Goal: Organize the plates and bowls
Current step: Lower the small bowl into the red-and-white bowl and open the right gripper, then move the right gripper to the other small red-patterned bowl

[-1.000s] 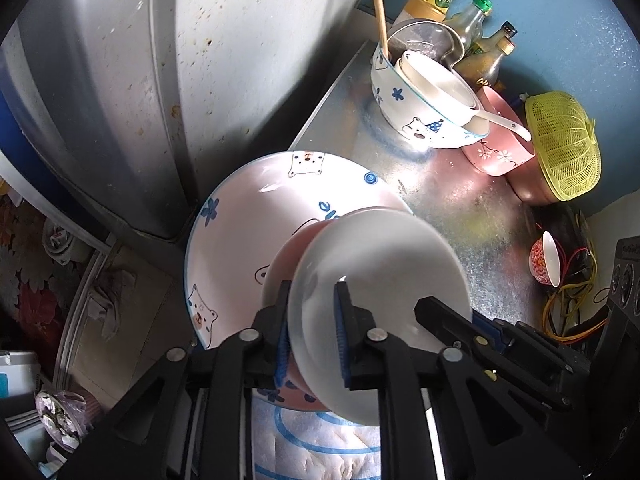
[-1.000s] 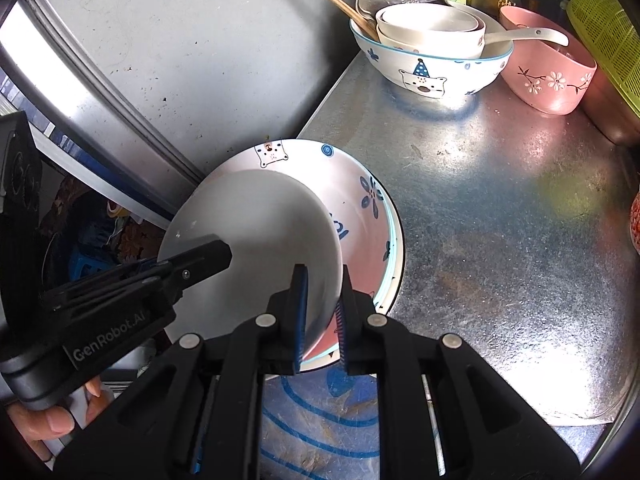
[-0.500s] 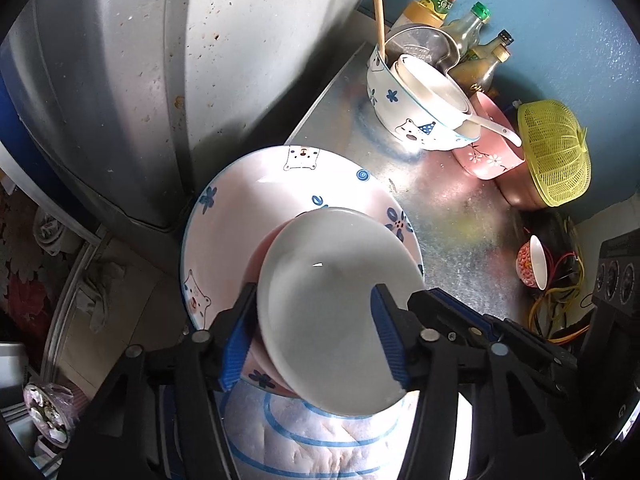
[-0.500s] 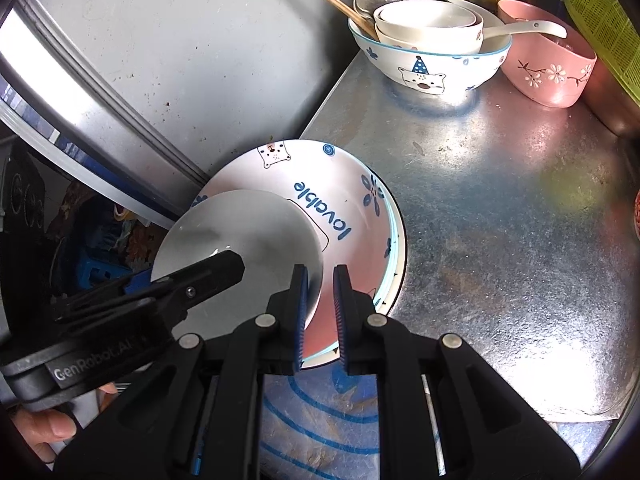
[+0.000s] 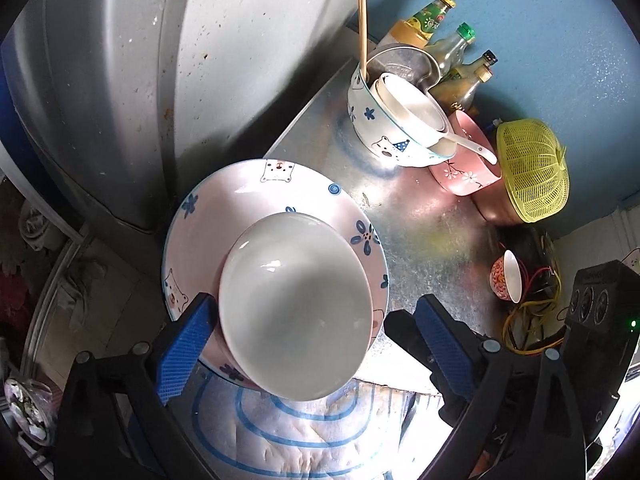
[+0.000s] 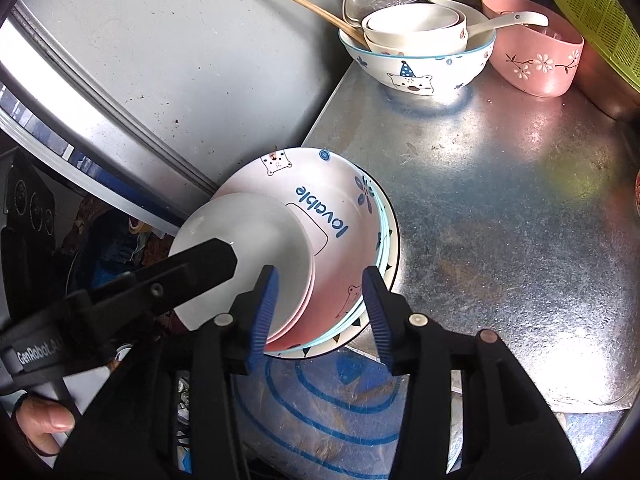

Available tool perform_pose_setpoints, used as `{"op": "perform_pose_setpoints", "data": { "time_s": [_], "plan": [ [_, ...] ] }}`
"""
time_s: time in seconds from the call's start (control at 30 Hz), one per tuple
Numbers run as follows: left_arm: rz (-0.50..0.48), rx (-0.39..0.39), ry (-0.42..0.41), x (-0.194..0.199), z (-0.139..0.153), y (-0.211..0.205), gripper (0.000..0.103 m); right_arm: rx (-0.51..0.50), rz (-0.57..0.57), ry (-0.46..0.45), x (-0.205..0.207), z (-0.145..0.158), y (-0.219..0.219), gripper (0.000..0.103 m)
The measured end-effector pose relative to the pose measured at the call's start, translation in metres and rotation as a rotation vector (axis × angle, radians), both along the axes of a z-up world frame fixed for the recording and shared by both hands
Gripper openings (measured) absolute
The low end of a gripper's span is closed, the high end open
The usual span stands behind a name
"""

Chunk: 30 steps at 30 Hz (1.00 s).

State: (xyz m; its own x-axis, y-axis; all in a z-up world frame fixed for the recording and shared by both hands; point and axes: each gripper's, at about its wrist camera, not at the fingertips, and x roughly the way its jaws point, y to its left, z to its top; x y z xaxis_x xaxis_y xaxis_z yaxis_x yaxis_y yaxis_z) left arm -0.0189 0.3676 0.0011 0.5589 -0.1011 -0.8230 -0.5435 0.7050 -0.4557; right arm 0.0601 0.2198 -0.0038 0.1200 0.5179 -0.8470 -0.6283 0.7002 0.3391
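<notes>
Nearest, both grippers stand wide open and hold nothing: the left gripper has its blue pads either side of the white plate, and the right gripper straddles the near rim of the plate stack. The white plate lies on top of a pink plate, which sits in the bear-print plate, with more rims showing beneath; the whole stack rests at the near left corner of the metal desk and overhangs its edge above a blue-patterned cloth. The placing looks done, so the step in hand is most likely letting go and drawing clear. To do that well, I would pull each gripper straight back with the jaws kept wide, so no pad catches a rim and drags the overhanging stack off the corner; nudging the stack further onto the desk would make it safer. Farther off, near the back wall, a bear bowl holds nested white bowls, chopsticks and a spoon, just beside a pink bowl. These seem the next things to sort, ideally lifted by a rim.
</notes>
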Motion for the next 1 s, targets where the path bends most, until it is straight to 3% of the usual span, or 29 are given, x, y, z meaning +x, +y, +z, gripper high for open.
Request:
{"op": "perform_pose_setpoints", "data": {
  "time_s": [0.17,0.27,0.33,0.5,0.73,1.0],
  "plan": [
    [0.002,0.050,0.011,-0.002,0.006,-0.006,0.101,0.007,-0.007,0.002,0.000,0.003,-0.005,0.049],
    [0.006,0.094,0.007,-0.004,0.013,-0.009,0.101,0.010,-0.017,0.006,0.001,0.003,-0.010,0.062],
    [0.010,0.109,0.003,-0.005,0.016,-0.010,0.102,0.012,-0.031,0.010,0.003,0.003,-0.015,0.078],
    [0.020,0.125,-0.010,-0.009,0.022,-0.012,0.102,0.015,-0.084,0.023,0.011,0.002,-0.033,0.090],
    [0.023,0.160,-0.021,-0.009,0.030,-0.019,0.102,0.037,-0.134,0.022,0.020,0.009,-0.056,0.092],
    [-0.038,0.195,-0.024,0.010,0.039,-0.043,0.102,0.064,-0.182,-0.001,0.030,0.023,-0.082,0.092]
  ]
}}
